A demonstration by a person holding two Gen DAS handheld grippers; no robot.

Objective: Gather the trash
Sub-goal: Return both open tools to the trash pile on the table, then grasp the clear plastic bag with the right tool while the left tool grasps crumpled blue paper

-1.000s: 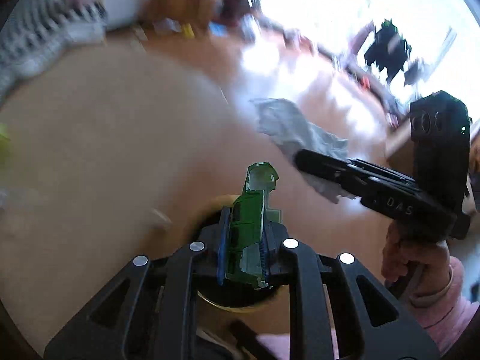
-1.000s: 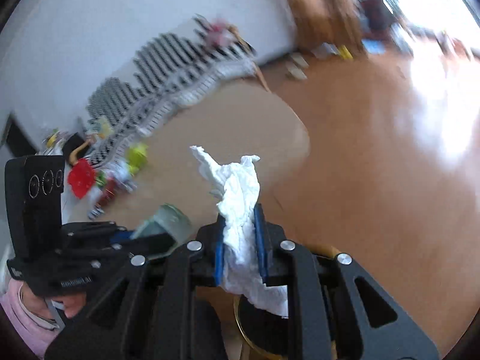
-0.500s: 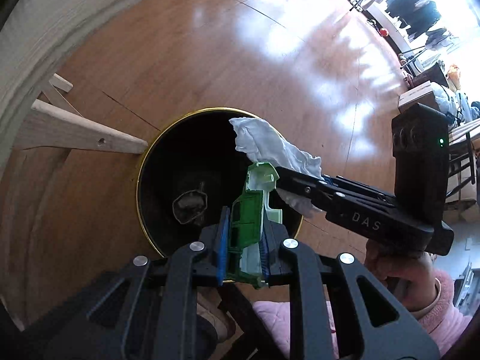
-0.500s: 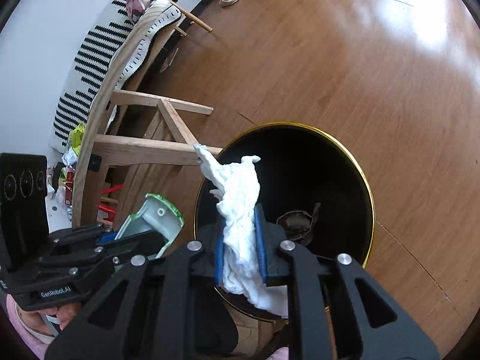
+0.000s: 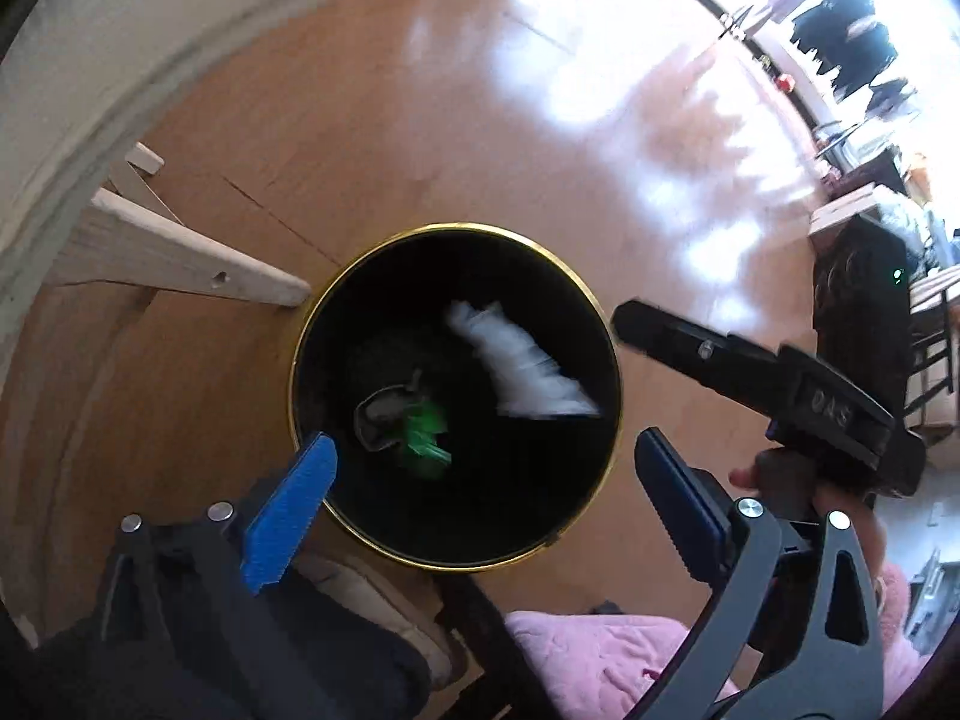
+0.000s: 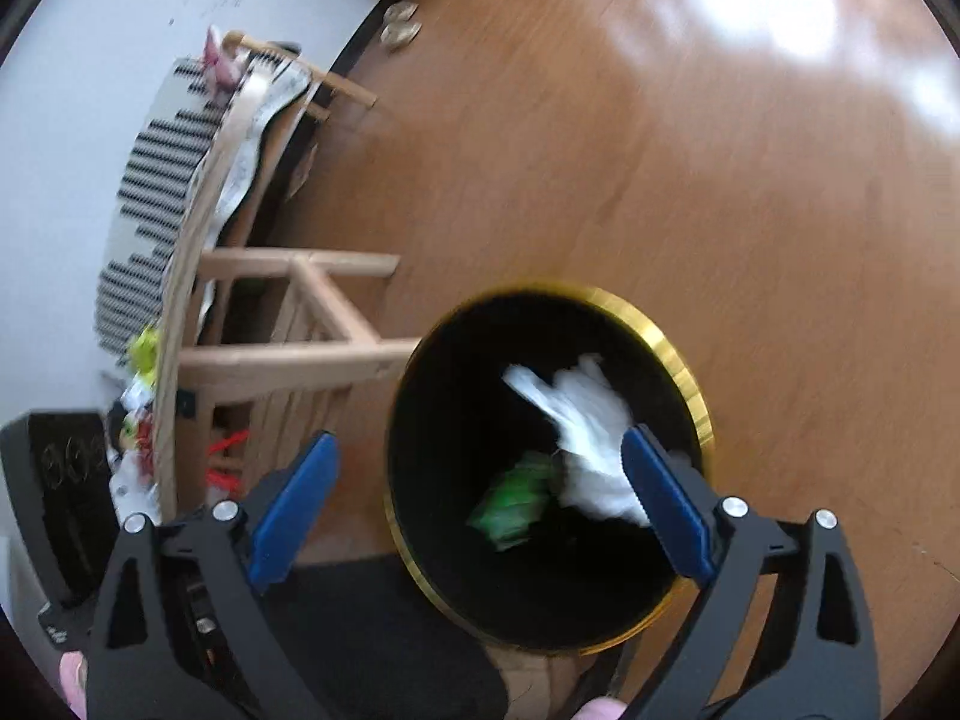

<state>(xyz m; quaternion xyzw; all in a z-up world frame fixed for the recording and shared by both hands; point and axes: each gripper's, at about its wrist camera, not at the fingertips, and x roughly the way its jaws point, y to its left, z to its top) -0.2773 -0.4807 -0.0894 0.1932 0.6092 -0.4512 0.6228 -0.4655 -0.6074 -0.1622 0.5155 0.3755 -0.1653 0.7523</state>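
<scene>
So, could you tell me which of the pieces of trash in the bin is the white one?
The crumpled tissue, blurred on the right side of the black bin in the left wrist view. The other pieces are a green wrapper and a dark scrap lower left.

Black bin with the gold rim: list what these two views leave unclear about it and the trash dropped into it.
- White crumpled tissue: motion-blurred in both views; landed or falling, cannot tell.
- Green wrapper: smeared; print unreadable.
- Dark scrap at the bottom: too dim to identify.
- Black bin with the gold rim: near rim covered by the open left gripper there, and by the open right gripper in its own view.
</scene>
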